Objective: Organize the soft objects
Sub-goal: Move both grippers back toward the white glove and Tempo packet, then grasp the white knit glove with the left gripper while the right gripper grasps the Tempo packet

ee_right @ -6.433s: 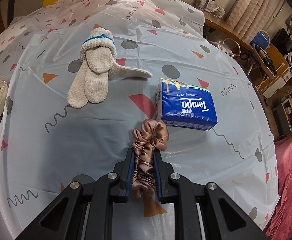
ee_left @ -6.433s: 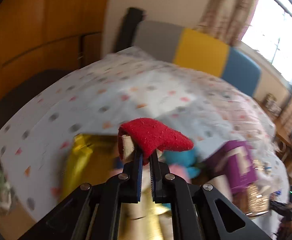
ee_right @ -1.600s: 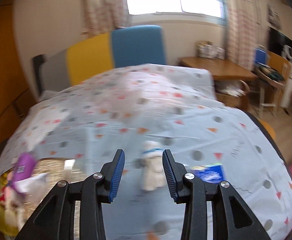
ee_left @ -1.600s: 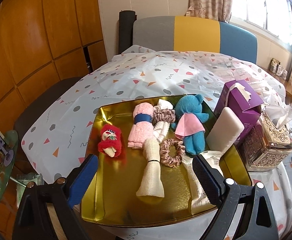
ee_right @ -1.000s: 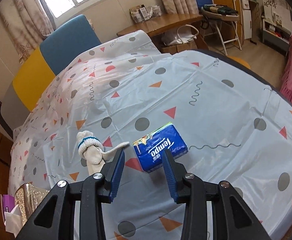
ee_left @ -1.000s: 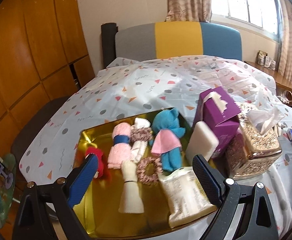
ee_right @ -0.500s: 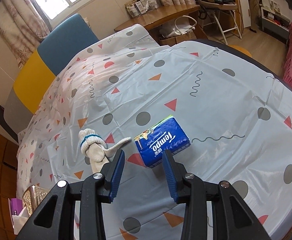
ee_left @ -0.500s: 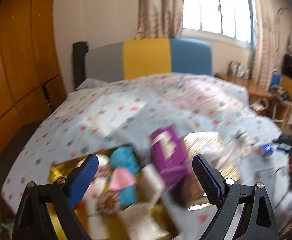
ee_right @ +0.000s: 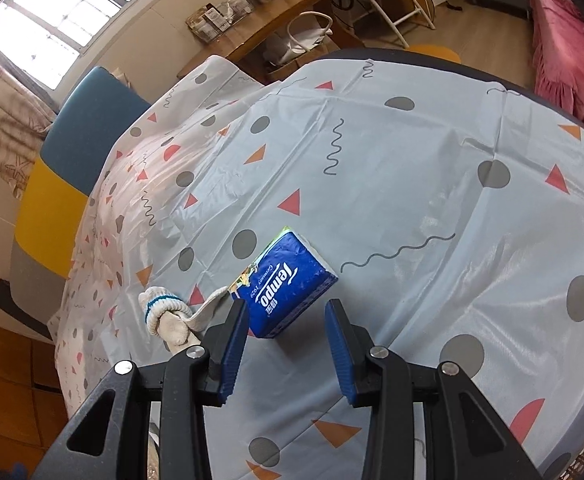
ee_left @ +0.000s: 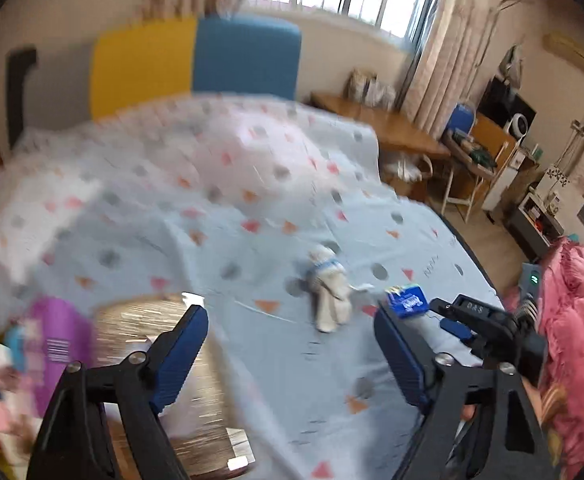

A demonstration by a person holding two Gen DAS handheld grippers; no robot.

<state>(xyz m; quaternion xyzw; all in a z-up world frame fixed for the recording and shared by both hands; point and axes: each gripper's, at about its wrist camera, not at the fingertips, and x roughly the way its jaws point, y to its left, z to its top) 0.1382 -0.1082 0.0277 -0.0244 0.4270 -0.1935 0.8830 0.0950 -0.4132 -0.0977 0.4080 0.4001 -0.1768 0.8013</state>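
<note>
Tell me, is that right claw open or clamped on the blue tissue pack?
Open. The right claw holds nothing; its blue fingers stand apart, with the Tempo tissue pack lying on the tablecloth beyond them.

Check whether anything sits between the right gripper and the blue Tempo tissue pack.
Nothing visible does. The right gripper is open with the Tempo tissue pack straight ahead on the tablecloth, its near corner just beyond the fingertips. The rolled knit gloves lie off to the left, outside that path.

The left gripper [ee_left: 288, 354], jaws wide apart, hangs above the tablecloth [ee_left: 252, 272] near rolled socks [ee_left: 328, 292].
</note>
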